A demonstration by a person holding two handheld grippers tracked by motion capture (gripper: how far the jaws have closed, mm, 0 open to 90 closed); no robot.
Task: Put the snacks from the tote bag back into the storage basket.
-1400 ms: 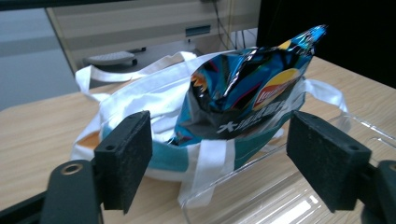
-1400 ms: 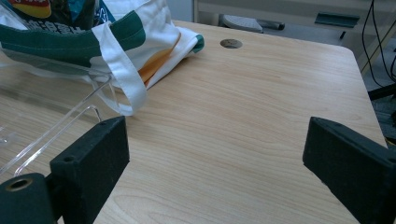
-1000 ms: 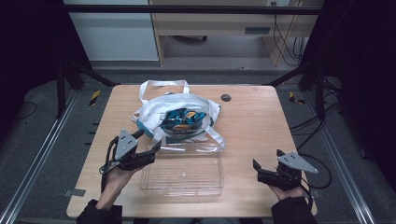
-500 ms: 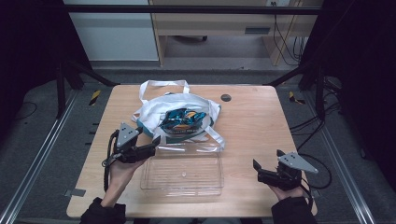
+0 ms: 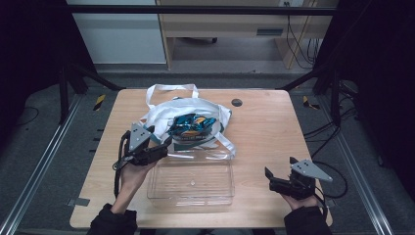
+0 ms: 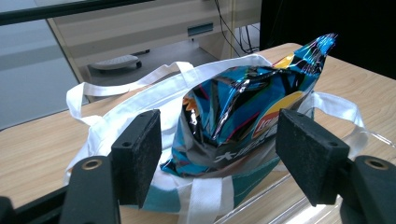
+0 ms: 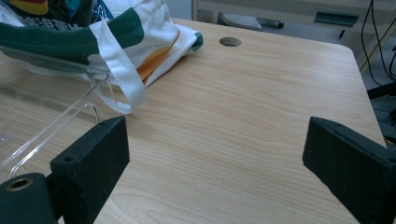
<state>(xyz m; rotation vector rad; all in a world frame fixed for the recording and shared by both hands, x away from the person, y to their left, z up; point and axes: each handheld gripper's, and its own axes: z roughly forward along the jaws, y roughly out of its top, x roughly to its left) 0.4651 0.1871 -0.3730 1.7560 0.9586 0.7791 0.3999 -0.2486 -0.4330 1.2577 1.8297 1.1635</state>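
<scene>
A white tote bag (image 5: 161, 113) with green and orange print lies at the table's middle. A shiny blue chip bag (image 5: 192, 125) sticks out of its mouth. My left gripper (image 5: 164, 146) is at the tote's near left side, pointing right. In the left gripper view its open jaws frame the chip bag (image 6: 243, 112) and the tote (image 6: 140, 100) farther off without pressing on them. The jaws have just been closing a little. My right gripper (image 5: 269, 179) rests open near the table's front right corner, with only bare wood between its pads (image 7: 93, 154).
A clear plastic container (image 5: 191, 183) sits in front of the tote, between the two hands; its rim (image 7: 46, 126) is at the left of the right gripper view. A small round hole (image 5: 237, 102) marks the wooden table (image 5: 269, 132) behind the tote. Dark floor surrounds the table.
My left gripper has shifted slightly away from the container's left corner toward the tote, and its jaws have narrowed a little. The right gripper has stayed put.
</scene>
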